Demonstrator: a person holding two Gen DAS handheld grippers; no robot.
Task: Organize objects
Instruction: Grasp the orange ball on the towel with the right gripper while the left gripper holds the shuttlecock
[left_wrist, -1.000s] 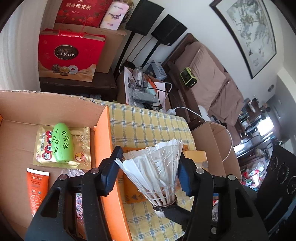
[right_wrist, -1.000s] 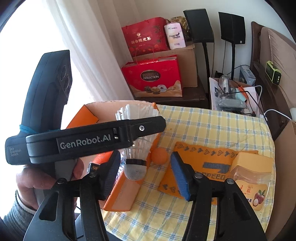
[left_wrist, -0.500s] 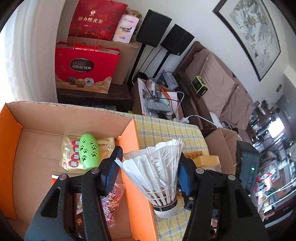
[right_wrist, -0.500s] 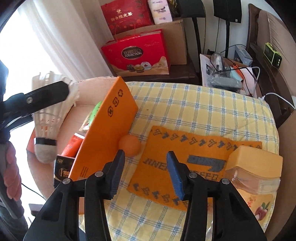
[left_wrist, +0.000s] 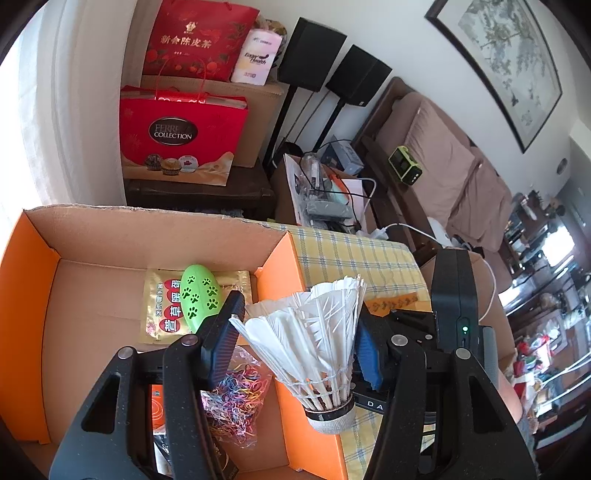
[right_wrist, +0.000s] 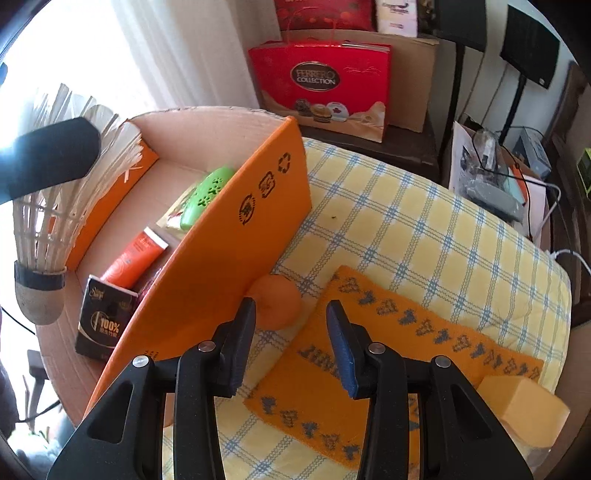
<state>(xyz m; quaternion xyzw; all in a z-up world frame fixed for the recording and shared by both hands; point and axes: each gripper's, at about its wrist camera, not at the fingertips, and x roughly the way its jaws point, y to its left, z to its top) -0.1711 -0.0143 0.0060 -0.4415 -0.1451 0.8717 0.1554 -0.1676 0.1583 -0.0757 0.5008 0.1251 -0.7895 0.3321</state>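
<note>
A home living room: a brown sofa, a framed painting, speakers and gift bags.

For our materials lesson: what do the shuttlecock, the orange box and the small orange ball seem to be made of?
Shuttlecock: matte white feathers, visible quills and thread binding; the rounded base looks like cork or foam, dark-banded.
Orange box: cardboard, orange outside, raw brown inside, torn rim.
Orange ball: smooth and matte, probably plastic, though the picture leaves that open.

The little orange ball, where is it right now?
In the right wrist view, the orange ball sits on the checked cloth against the orange box, just ahead of the right gripper.
</note>
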